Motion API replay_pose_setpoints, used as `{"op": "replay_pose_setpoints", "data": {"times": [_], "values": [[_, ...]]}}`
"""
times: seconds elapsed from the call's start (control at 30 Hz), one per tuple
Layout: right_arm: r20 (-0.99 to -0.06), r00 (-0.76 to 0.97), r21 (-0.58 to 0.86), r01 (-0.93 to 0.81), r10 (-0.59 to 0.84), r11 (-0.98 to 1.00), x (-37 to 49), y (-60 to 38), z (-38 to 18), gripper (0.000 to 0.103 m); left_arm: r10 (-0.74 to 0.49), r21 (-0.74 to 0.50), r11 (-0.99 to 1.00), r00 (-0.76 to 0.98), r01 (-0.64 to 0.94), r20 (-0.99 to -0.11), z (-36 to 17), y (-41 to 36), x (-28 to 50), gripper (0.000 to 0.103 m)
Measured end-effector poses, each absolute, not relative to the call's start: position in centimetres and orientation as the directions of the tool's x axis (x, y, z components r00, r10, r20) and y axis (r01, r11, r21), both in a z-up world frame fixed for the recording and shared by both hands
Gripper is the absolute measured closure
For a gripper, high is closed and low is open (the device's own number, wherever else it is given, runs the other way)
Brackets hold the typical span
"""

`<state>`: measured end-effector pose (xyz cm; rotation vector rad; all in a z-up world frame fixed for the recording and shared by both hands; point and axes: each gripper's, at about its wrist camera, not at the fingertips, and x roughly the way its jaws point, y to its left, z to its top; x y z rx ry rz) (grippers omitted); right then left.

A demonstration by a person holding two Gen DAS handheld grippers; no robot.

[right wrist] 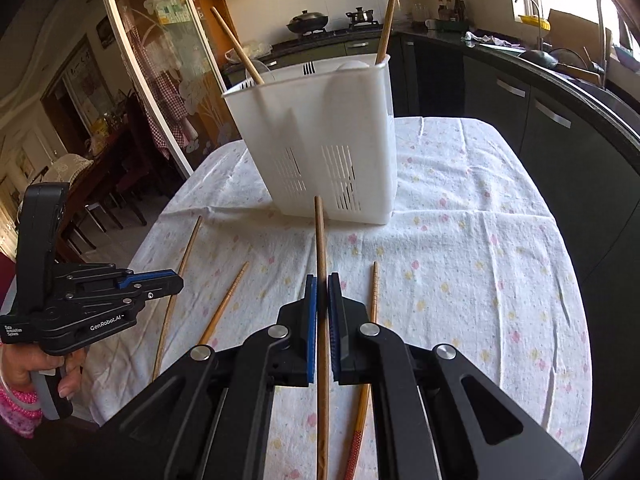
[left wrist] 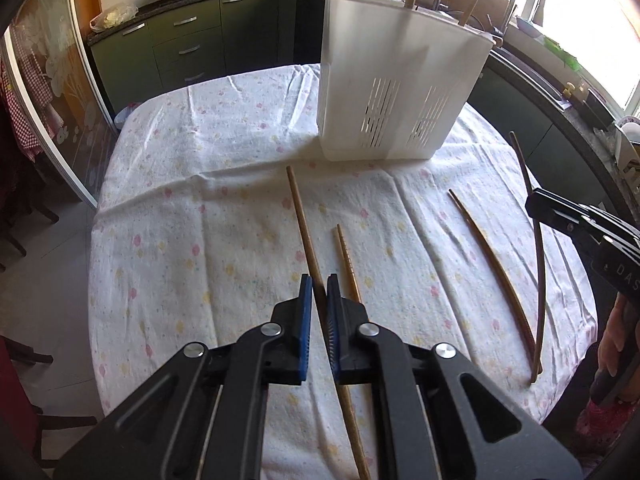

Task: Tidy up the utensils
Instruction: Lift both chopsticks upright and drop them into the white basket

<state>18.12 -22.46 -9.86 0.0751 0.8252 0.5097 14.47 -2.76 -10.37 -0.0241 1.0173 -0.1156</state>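
Note:
A white slotted utensil basket (left wrist: 400,80) stands on the cloth-covered table (left wrist: 200,220), also in the right wrist view (right wrist: 324,140), with two chopsticks (right wrist: 386,20) standing in it. My left gripper (left wrist: 319,286) is shut on a brown chopstick (left wrist: 302,224). My right gripper (right wrist: 322,286) is shut on another chopstick (right wrist: 320,240) that points toward the basket. Loose chopsticks lie on the cloth: one (left wrist: 347,260) beside my left gripper, a dark one (left wrist: 486,248) to the right, and one (right wrist: 374,300) beside my right gripper.
The right gripper body (left wrist: 580,224) shows at the right edge of the left view; the left gripper (right wrist: 80,300) shows at left in the right view. Dark kitchen cabinets (left wrist: 180,48) and a sink counter (left wrist: 540,60) ring the table. A glass door (right wrist: 140,60) is left.

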Motion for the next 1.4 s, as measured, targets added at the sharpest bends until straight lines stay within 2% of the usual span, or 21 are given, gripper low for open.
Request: {"op": "replay_pose_setpoints", "data": {"times": [0.37,0.47,0.53,0.67,0.8,1.13,1.4], "values": [[-0.605,0.605,0.347,-0.385,0.518,0.855,15.2,-25.5,-7.4,0.097,-0.172,-0.080,0.983,0.671,0.166,-0.721,-1.6,-4.7,12.2,0.099],[-0.605,0.603,0.356,-0.379,0.520,0.854,15.1,-26.0,-7.4,0.097,-0.134,-0.032,0.986,0.652,0.166,-0.747,-0.6,-5.4,13.1,0.099],[-0.603,0.601,0.362,-0.379,0.524,0.852,15.1,-26.0,-7.6,0.097,-0.134,-0.061,0.988,0.608,0.140,-0.783,-1.6,-5.1,14.2,0.099],[-0.596,0.602,0.373,-0.379,0.532,0.847,15.1,-26.2,-7.6,0.097,-0.073,-0.043,0.997,0.522,0.070,-0.850,-6.2,-4.2,16.5,0.099],[-0.595,0.600,0.376,-0.380,0.535,0.845,15.1,-26.3,-7.7,0.097,-0.086,-0.074,0.996,0.400,0.047,-0.913,-11.0,-3.9,18.0,0.099],[-0.593,0.594,0.382,-0.386,0.543,0.840,15.2,-26.1,-7.7,0.097,-0.021,-0.016,1.000,0.316,0.019,-0.948,-14.5,-4.3,19.1,0.098],[-0.591,0.587,0.390,-0.393,0.554,0.833,15.2,-25.9,-7.7,0.097,0.016,0.025,0.999,0.311,0.024,-0.950,-14.9,-4.7,19.0,0.092]]}}
